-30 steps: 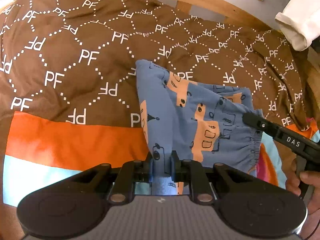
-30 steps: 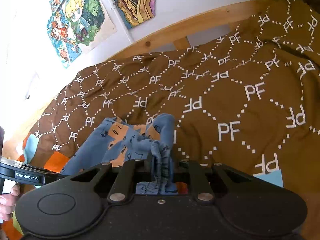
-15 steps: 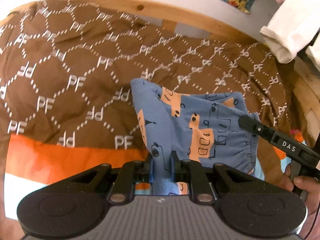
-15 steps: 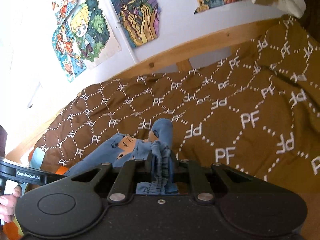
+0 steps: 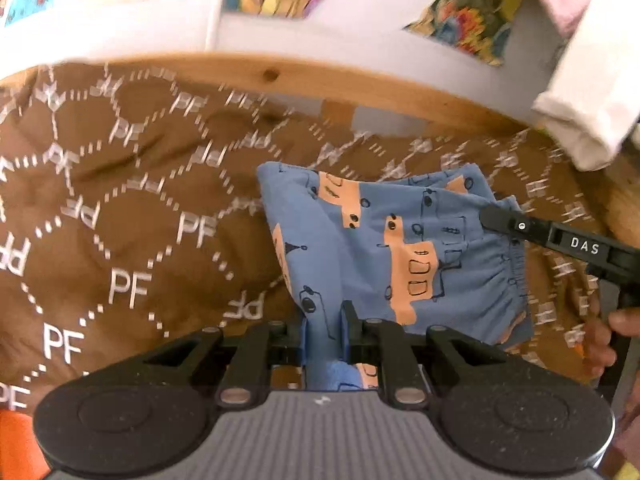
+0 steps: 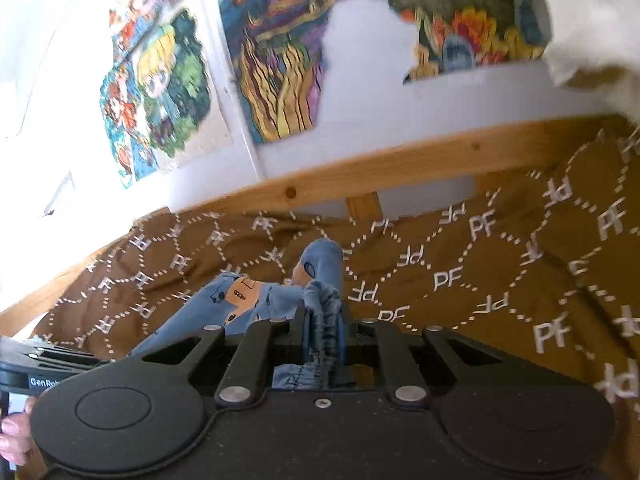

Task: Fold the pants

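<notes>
Pants [image 5: 400, 248] lifted higher, pinched between fingers [image 5: 347, 316].

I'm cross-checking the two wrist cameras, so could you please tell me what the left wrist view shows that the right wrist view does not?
Only the left wrist view shows the pants' spread printed face, their gathered waistband and the right gripper's "DAS" finger.

Only the right wrist view shows the anime poster and bunched waistband fabric clamped in the right gripper.

Both show the brown PF blanket, wooden bed rail and blue pants.
</notes>
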The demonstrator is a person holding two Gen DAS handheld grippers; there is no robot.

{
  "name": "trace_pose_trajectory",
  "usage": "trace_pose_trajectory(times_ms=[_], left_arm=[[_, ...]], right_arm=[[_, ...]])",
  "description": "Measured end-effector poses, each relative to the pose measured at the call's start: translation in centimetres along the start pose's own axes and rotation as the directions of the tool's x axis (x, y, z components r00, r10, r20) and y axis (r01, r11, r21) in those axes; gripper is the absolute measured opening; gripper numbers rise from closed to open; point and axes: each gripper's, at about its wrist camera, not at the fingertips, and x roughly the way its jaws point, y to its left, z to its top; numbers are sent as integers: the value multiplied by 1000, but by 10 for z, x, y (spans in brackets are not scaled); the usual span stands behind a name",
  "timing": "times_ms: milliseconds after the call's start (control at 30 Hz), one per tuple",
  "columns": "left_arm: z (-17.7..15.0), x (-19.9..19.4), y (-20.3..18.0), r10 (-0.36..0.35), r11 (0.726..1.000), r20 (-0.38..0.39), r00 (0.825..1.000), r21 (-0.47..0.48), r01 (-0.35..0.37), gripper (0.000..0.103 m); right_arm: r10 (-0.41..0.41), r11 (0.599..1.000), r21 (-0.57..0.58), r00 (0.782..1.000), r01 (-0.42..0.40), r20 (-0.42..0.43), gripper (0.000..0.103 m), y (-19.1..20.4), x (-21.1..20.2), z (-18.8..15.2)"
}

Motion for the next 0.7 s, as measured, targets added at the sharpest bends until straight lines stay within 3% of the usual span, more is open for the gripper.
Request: trace_pose_trajectory(times_ms=[133,300,400,700], left_arm=[[-15,30,19,16,999,-95,995,-33,-19,21],[-17,24,27,22,999,-78,997,-38,-25,36],[-15,17,27,32,998,-65,997,-48,-35,39],[-8,-16,10,109,994,14,994,5,-109,89]], right_arm=[[-44,999,27,996,46,-80,16,-17,31,-22],[-54,993,106,997,59,-52,36,-32,27,-30],[-72,993,86,996,76,-46,40,-28,22,-28],[-128,992,-2,989,129,73,81,-6,-20,-23]])
